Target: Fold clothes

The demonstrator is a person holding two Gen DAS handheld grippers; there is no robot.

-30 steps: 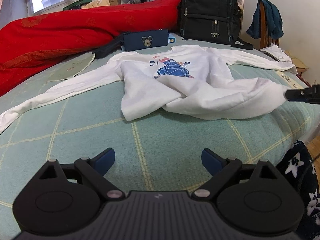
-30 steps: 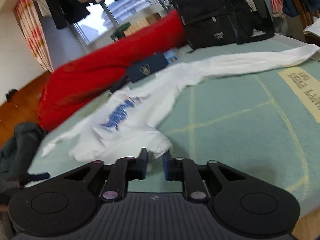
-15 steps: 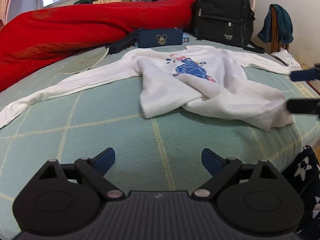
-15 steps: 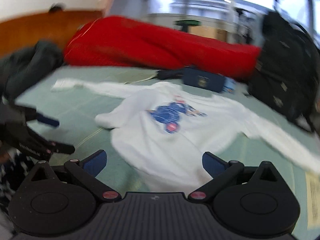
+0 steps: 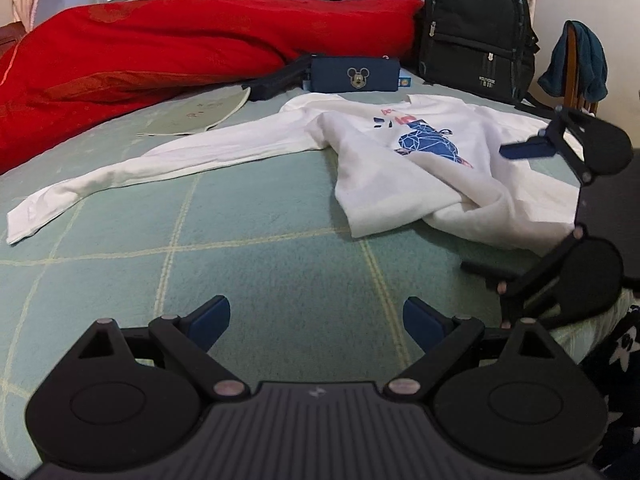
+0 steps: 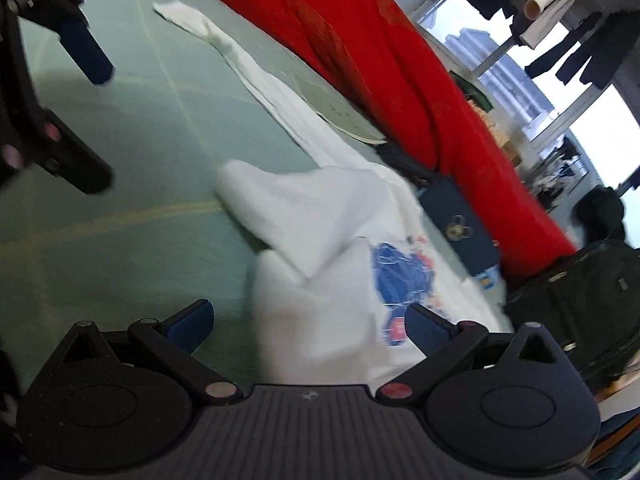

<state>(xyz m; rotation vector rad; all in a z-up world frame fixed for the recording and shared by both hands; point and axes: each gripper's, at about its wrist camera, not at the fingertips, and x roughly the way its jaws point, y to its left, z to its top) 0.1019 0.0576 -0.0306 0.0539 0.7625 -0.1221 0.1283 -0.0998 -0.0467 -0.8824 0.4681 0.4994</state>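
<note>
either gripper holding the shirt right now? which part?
Nothing held. Left gripper and right gripper are both open; the white shirt lies loose on the bed.

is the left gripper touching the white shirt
Apart. In the left wrist view the left gripper hangs open over bare green sheet, short of the white shirt.

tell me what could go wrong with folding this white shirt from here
The white shirt lies bunched at its hem, with the hem corner flipped over, so a fold now could trap creases. Its long sleeve stretches far across the bed and may drag. The pencil case sits right by the collar and could snag.
</note>
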